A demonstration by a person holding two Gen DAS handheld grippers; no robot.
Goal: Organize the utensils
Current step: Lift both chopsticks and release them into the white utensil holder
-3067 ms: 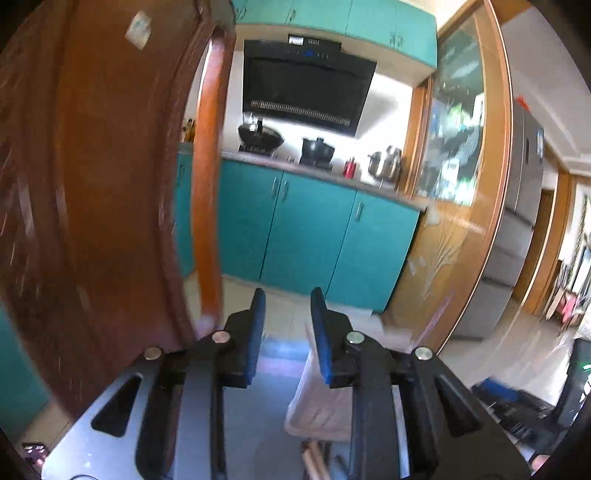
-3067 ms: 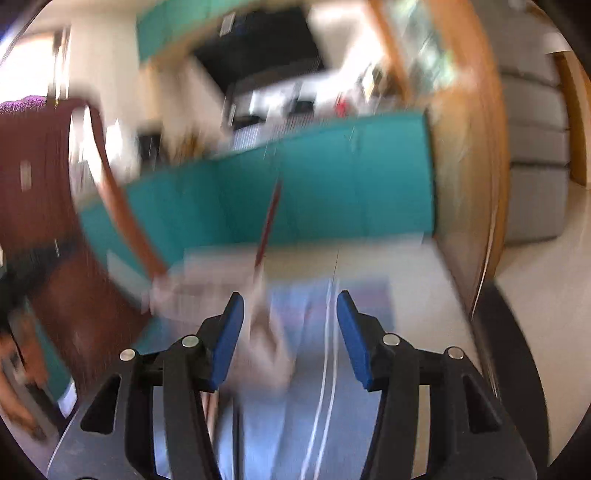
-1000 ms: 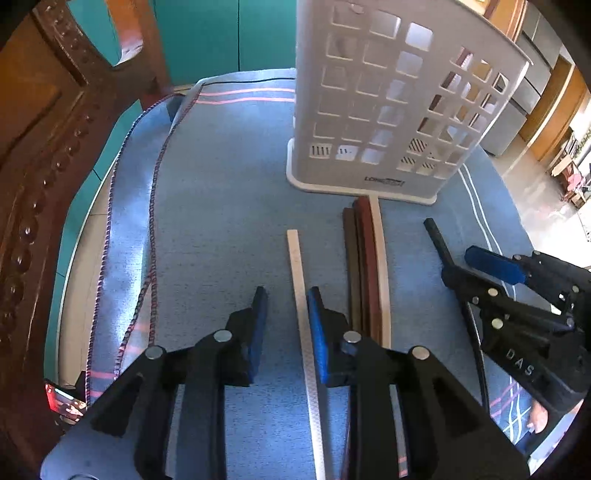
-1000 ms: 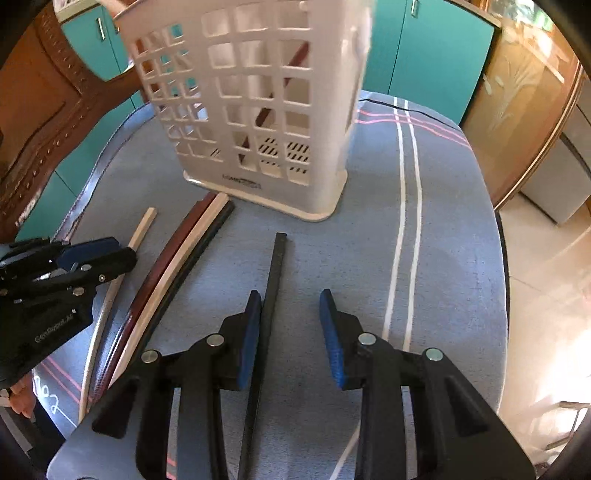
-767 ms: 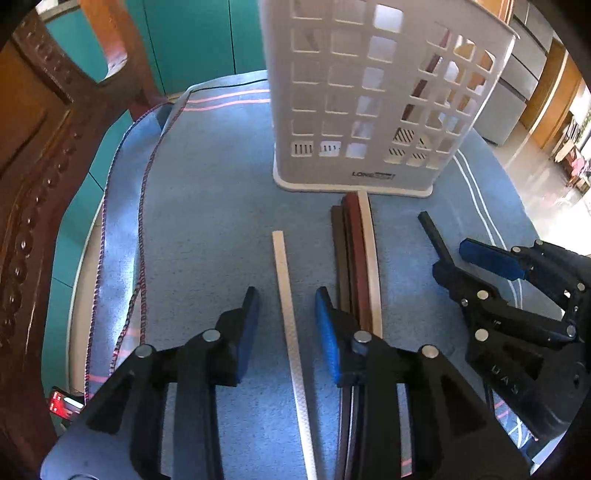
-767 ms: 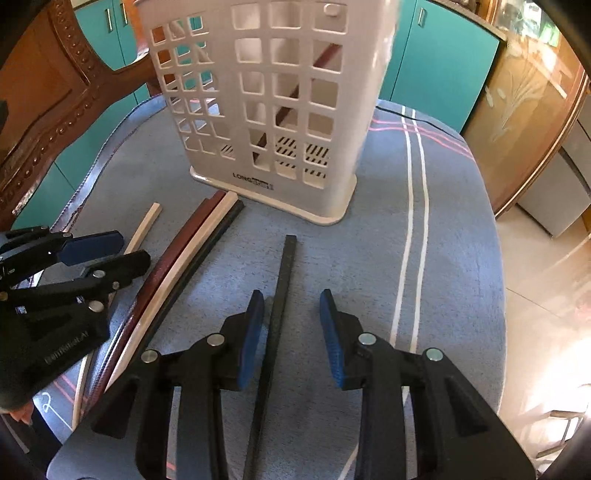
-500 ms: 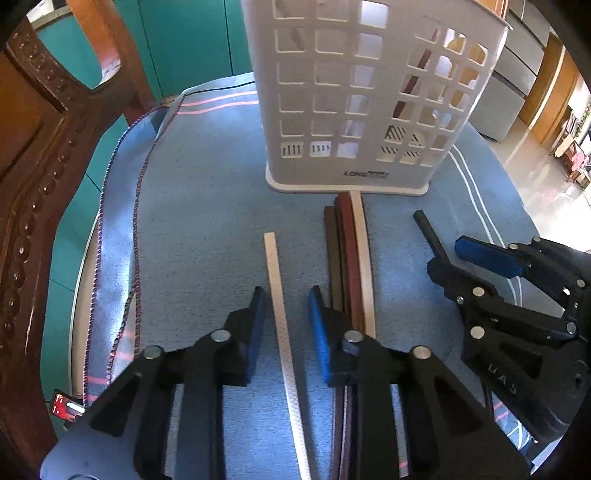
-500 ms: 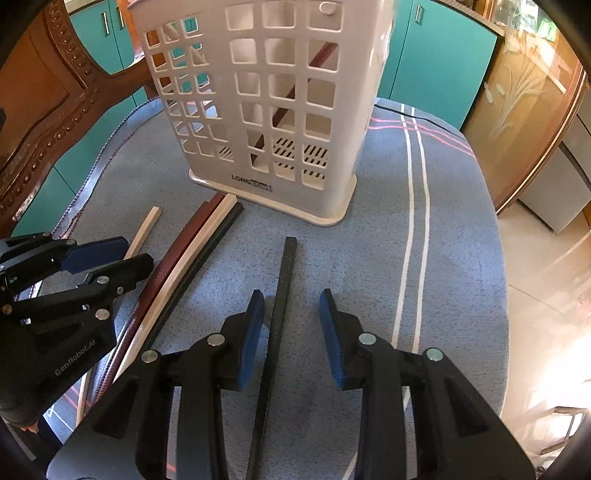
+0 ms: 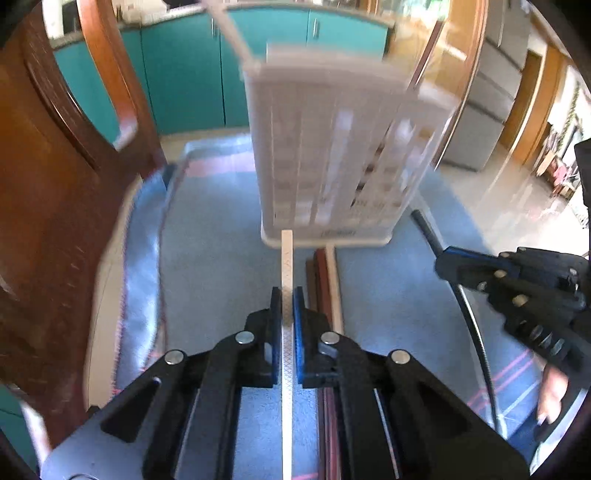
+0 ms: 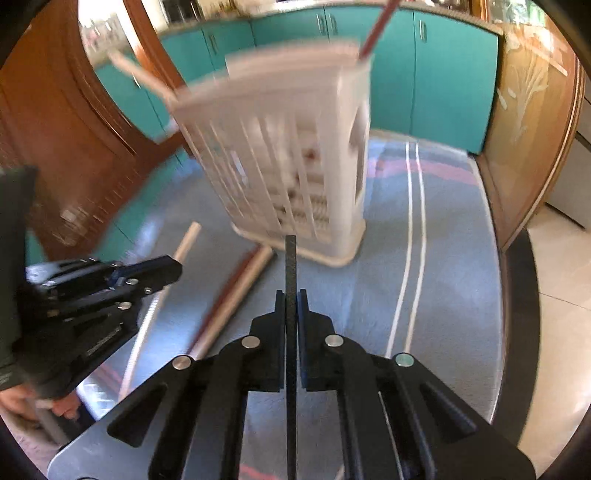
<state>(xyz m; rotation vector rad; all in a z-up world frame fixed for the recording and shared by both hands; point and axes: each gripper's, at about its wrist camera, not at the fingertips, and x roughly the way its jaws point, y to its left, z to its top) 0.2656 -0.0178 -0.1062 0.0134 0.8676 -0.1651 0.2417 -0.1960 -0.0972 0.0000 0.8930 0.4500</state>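
Observation:
My left gripper (image 9: 287, 295) is shut on a pale cream chopstick (image 9: 287, 258) that points at the white slotted utensil basket (image 9: 332, 158). My right gripper (image 10: 291, 297) is shut on a black chopstick (image 10: 291, 266) that points at the same basket (image 10: 288, 155). A dark brown, a reddish and a cream chopstick (image 9: 325, 280) lie side by side on the blue cloth just right of the left gripper. A reddish chopstick (image 10: 376, 33) and a pale one (image 10: 136, 74) stand in the basket. Each gripper shows in the other's view, the right gripper (image 9: 447, 258) and the left gripper (image 10: 170, 267).
The blue striped cloth (image 10: 443, 258) covers a round table. A carved wooden chair back (image 9: 55, 184) stands close on the left. Teal kitchen cabinets (image 10: 443, 74) and a wood-framed glass door (image 10: 535, 129) are behind the table. Both views are motion-blurred.
Both grippers have closed, the left on the cream chopstick and the right on the black one. Both views have tilted up, so the basket looks farther and upright.

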